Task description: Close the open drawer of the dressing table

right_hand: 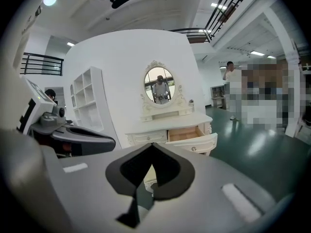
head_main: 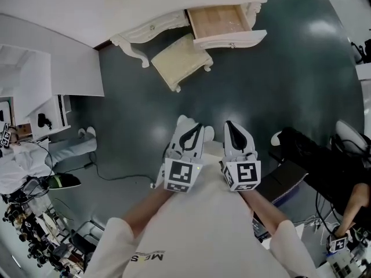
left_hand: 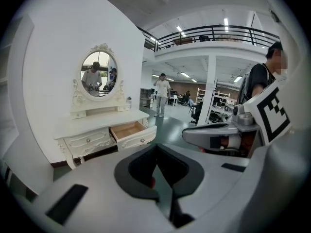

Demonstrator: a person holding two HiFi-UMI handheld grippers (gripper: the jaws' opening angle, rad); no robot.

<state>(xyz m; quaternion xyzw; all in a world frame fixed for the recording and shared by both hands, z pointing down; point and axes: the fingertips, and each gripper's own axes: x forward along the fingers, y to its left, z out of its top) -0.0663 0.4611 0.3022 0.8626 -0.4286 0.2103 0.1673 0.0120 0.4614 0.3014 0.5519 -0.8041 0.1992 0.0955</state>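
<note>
The white dressing table [head_main: 174,4] stands at the top of the head view, several steps away across the dark green floor. Its right drawer [head_main: 223,23] is pulled out, showing a bare wooden inside. That drawer [left_hand: 130,132] also shows in the left gripper view under the oval mirror [left_hand: 98,75], and in the right gripper view as the drawer [right_hand: 192,136]. My left gripper [head_main: 191,133] and right gripper [head_main: 235,133] are held side by side in front of me, far short of the table. Both point toward it. Their jaws stand together with nothing between them.
A cream cushioned stool [head_main: 179,59] stands in front of the table, left of the drawer. A white shelf unit [head_main: 35,91] is at the left. A person's legs and shoes [head_main: 81,141] and floor cables lie left; dark bags [head_main: 301,155] lie right. A person [left_hand: 162,93] stands beyond.
</note>
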